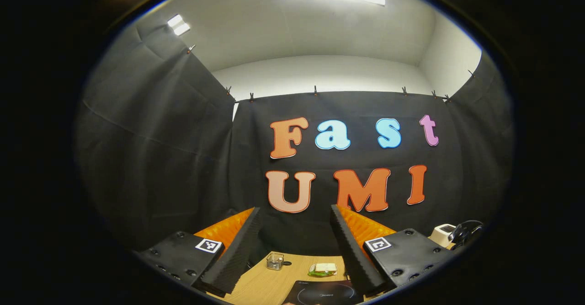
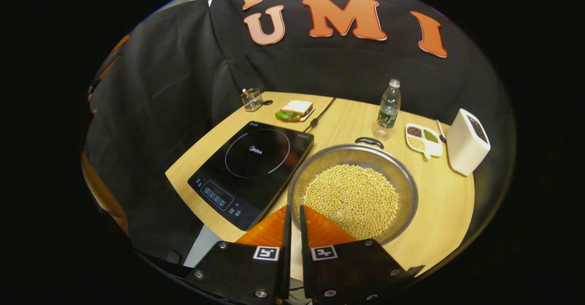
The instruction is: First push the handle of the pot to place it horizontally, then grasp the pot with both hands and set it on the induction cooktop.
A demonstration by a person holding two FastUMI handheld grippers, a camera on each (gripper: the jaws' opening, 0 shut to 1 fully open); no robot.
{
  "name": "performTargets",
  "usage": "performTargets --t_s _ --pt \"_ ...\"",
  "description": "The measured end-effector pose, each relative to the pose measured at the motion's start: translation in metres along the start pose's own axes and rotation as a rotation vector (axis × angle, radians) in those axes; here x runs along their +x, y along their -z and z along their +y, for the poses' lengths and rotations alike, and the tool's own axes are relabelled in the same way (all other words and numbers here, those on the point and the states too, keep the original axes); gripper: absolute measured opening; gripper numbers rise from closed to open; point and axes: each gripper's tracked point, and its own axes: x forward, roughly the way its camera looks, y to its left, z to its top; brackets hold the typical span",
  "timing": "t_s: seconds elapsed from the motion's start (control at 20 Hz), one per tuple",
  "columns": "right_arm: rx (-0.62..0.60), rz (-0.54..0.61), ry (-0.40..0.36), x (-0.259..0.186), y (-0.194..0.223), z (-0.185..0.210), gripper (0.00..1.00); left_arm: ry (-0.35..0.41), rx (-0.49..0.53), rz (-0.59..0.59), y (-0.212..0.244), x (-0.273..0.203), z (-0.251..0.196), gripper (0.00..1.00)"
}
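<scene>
The round silver metal pot (image 2: 354, 195), full of small pale beans, sits on the light wooden bench (image 2: 448, 213). Its black handle (image 2: 369, 141) lies at the far rim. The pot is just to the right of the flat black induction cooktop (image 2: 253, 170), very close to its edge.

In the right gripper view, the right hand-held gripper (image 2: 292, 216) hangs over the near rim of the pot. Its two fingers are almost together, with nothing between them.

In the left gripper view, the left hand-held gripper (image 1: 295, 222) is lifted high and looks at the wall. Its fingers are wide apart and hold nothing.

Behind the cooktop are a small clear glass jar (image 2: 252, 99) and a sandwich on a little plate (image 2: 295, 110). Behind the pot stands a clear plastic water bottle (image 2: 389, 108). Beside it are a white tray of beans (image 2: 423, 140) and a white box (image 2: 466, 147).
</scene>
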Motion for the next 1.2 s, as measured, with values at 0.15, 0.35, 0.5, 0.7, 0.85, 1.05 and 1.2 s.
performTargets --t_s 0.15,0.35,0.5,0.7,0.85,1.05,1.2 --pt "0.022 0.085 -0.032 0.018 0.024 0.006 0.01 -0.010 0.014 0.020 0.007 0.001 0.004 0.98" --pt "0.013 0.154 -0.057 0.031 0.046 0.016 0.00 -0.018 0.013 0.033 0.012 0.001 0.010 0.98" --pt "0.000 0.207 -0.059 0.041 0.062 0.019 0.00 -0.026 0.022 0.042 0.016 0.003 0.014 0.98" --pt "0.020 0.262 -0.051 0.059 0.080 0.014 0.00 -0.023 0.011 0.048 0.020 -0.001 0.017 0.99" --pt "0.048 0.291 -0.048 0.067 0.089 0.009 0.00 -0.036 0.023 0.054 0.023 0.001 0.021 0.98" --pt "0.059 0.297 -0.058 0.068 0.092 0.009 0.00 -0.034 0.021 0.064 0.027 0.002 0.019 0.99" --pt "0.074 0.300 -0.064 0.067 0.092 0.006 0.00 -0.031 0.020 0.078 0.034 0.004 0.017 0.99"
